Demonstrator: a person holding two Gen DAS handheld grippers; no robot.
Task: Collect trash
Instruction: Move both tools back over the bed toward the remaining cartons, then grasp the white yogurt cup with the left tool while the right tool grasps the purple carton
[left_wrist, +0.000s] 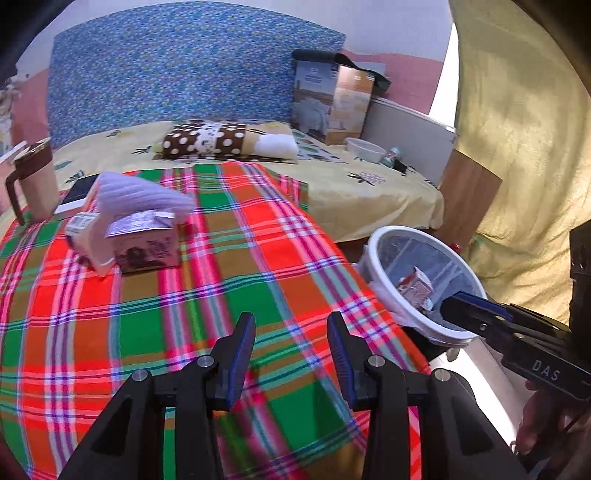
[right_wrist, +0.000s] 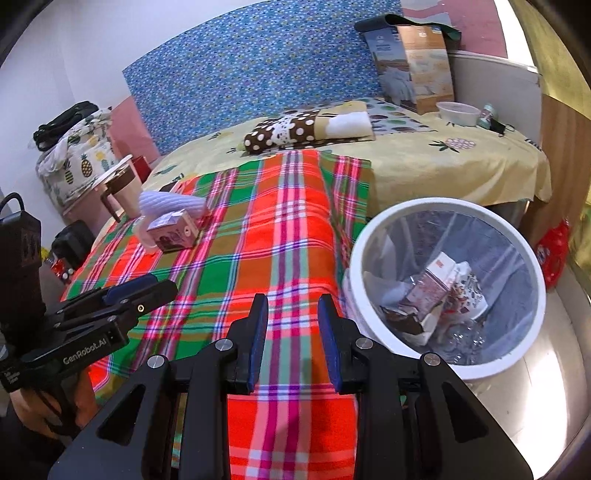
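Your left gripper hovers over the plaid cloth with its jaws spread and nothing between the blue pads. Your right gripper hangs over the near edge of the same cloth, jaws parted somewhat less widely and likewise empty; in the left wrist view its tips lie across the rim of the bin.

Beside the cloth's right edge stands the white bin, fitted with a clear liner. It already holds a crumpled carton, a printed wrapper touching it, and what looks like clear plastic underneath. That part of the job reads as done.

What remains, by the look of it, sits at the far left of the cloth: a small milk carton, upright, with its top flaps folded, and a white ridged sheet draped over it and down its left side. A second, lighter piece leans against the carton's left; whether it is another carton you cannot tell. All three appear light and crushable, so a gentle pinch should do.

Just beyond stand a lidded mug and a phone, which are probably not trash. The rest of the cloth shows no litter.
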